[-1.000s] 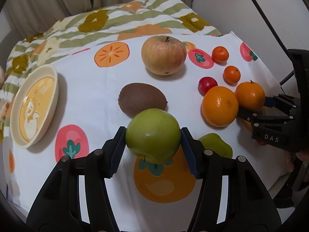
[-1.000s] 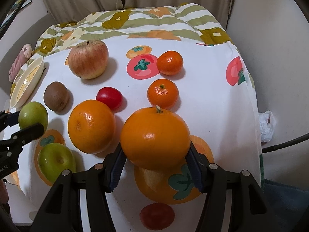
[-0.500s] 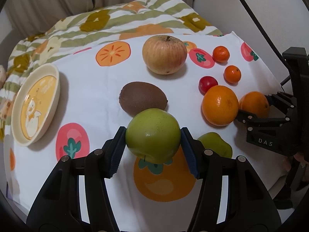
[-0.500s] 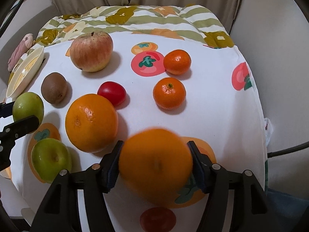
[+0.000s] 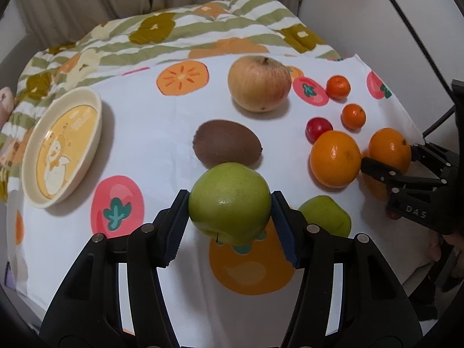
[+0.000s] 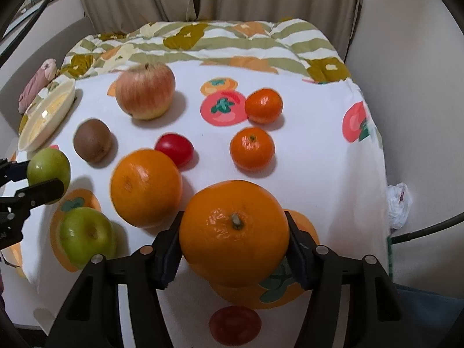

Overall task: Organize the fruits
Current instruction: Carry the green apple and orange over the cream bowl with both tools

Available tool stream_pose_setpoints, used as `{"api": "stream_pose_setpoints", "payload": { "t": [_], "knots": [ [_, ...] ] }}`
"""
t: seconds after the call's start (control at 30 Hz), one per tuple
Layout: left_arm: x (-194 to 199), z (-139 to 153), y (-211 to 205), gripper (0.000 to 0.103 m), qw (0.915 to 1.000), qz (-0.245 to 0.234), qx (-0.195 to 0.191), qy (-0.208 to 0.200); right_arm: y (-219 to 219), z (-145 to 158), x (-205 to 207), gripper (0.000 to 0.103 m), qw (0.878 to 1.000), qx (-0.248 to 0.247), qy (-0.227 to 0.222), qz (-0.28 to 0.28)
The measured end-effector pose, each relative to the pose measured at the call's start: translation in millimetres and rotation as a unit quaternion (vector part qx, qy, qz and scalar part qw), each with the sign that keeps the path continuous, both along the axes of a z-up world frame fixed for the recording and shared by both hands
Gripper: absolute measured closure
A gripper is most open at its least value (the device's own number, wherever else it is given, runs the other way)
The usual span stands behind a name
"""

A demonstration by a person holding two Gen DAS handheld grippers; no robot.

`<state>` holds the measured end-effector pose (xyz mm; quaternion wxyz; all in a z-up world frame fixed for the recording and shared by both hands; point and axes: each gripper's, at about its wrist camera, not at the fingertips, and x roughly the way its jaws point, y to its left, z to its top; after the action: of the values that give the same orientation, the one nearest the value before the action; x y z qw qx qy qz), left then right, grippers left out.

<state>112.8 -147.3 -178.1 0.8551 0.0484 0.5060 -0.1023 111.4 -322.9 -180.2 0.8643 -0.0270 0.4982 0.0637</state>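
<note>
We're mid-carry on both sides: left tool (image 5: 230, 211) clamped partway on a green apple (image 5: 230, 201), lifted over the cloth (image 5: 150, 133) near the kiwi (image 5: 227, 145). Right tool (image 6: 233, 243) jaws just narrowed onto an orange (image 6: 233, 229), beside the second orange (image 6: 146, 187). Next, probably: place each by its kind, or in the bowl (image 5: 95, 107).

Glossy green apple (image 5: 230, 203) in a matt black plastic claw (image 5: 229, 223); fuzzy brown kiwi (image 5: 227, 142) on printed cloth (image 5: 150, 133).
</note>
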Motion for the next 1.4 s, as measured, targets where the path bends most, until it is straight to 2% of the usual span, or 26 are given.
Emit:
{"api": "stream_pose_setpoints", "payload": {
  "t": [0.33, 0.57, 0.77, 0.93, 1.07, 1.27, 1.4],
  "knots": [
    [4.6, 51.8, 31.3, 0.042, 0.9983, 0.028, -0.014, -0.048, 33.0, 61.1, 1.0, 0.045, 0.998, 0.014, -0.050, 0.035],
    [15.7, 90.8, 89.7, 0.042, 0.9947, 0.047, -0.015, -0.090, 89.4, 93.8, 13.6, 0.045, 0.994, 0.023, -0.074, 0.072],
    [38.0, 106.7, 153.6, 0.042, 0.9938, 0.044, -0.011, -0.102, 158.1, 101.9, 34.3, 0.045, 0.994, 0.048, -0.062, 0.073],
    [62.0, 101.7, 207.6, 0.042, 0.9954, 0.026, -0.005, -0.092, 207.2, 97.5, 52.7, 0.045, 0.995, 0.074, -0.047, 0.043],
    [86.2, 80.3, 245.7, 0.042, 0.9969, 0.002, 0.005, -0.079, 246.6, 88.9, 72.1, 0.045, 0.996, 0.084, -0.039, 0.019],
    [119.7, 44.3, 274.1, 0.042, 0.9979, -0.030, -0.003, -0.056, 286.8, 72.1, 95.3, 0.045, 0.996, 0.078, -0.031, -0.007],
    [136.0, 26.3, 277.6, 0.042, 0.9975, -0.054, -0.013, -0.042, 302.8, 59.2, 108.2, 0.045, 0.996, 0.077, -0.018, -0.029]
  ]
}}
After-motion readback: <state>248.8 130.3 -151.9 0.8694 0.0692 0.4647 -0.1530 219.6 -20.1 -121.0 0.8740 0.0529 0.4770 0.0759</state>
